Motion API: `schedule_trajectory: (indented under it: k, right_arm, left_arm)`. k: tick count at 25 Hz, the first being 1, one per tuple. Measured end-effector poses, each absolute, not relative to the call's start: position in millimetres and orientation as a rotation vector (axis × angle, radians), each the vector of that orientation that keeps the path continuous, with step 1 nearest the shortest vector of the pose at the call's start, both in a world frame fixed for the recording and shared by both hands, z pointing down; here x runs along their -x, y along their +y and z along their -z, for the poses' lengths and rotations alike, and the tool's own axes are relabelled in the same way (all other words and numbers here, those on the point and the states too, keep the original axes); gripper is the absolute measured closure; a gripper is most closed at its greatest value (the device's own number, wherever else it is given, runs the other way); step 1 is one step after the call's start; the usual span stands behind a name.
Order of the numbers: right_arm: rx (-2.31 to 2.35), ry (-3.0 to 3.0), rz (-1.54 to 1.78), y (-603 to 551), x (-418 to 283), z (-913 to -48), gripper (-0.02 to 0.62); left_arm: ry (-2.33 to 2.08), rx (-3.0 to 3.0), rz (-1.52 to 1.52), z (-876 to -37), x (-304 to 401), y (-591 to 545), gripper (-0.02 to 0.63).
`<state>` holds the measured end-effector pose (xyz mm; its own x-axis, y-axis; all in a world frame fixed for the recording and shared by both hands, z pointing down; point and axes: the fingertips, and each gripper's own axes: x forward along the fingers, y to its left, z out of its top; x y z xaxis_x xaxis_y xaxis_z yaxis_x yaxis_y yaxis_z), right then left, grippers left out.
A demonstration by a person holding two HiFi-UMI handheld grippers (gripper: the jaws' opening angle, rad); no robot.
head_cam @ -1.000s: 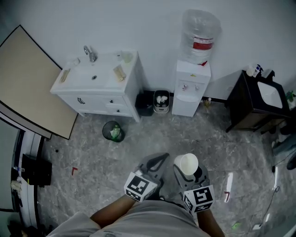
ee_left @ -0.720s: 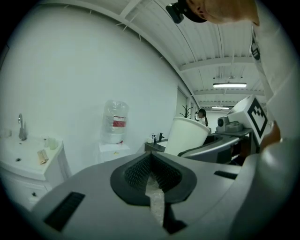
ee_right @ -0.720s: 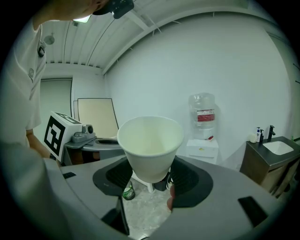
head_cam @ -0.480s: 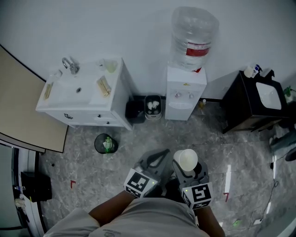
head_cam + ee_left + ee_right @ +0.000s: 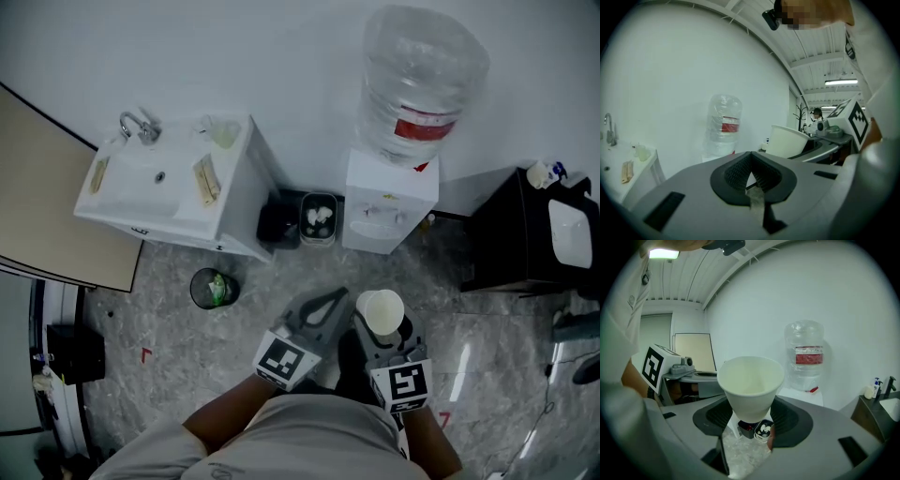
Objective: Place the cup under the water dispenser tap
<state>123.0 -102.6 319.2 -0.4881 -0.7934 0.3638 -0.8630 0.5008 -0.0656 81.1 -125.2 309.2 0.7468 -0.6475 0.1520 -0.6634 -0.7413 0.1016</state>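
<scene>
Grey marbled floor (image 5: 169, 323), white sink cabinet (image 5: 239, 211) at the wall, black box (image 5: 277, 225) and small bin (image 5: 319, 230) beside it, dispenser (image 5: 386, 211) next, round bin (image 5: 211, 289) in front, dark cabinet (image 5: 516, 239) at right.

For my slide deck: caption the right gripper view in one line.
Right gripper holds an empty white cup upright between its jaws, facing the water dispenser by the wall.

The white paper cup (image 5: 381, 311) is empty and upright, pinched between the jaws of the right hand-held gripper (image 5: 383, 330). The white water dispenser (image 5: 389, 211), with a big clear bottle (image 5: 422, 84) on top, stands well apart from it by the wall (image 5: 281, 56).
</scene>
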Motion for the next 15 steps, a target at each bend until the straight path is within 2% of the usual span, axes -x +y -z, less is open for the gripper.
schedule_trajectory:
  k: [8,15]
  right_arm:
    - [-1.256,-2.517,-0.336,-178.0,-150.4,-343.9,0.336]
    - [-1.183,-2.534,-0.233,-239.4,-150.3,-404.4,0.335]
  left_arm:
    - [-1.198,-2.72,-0.119,-312.8,-112.5,-200.4,0.6]
    - [-1.233,-2.655,-0.107,-357.8,-113.7,-252.8,0.6]
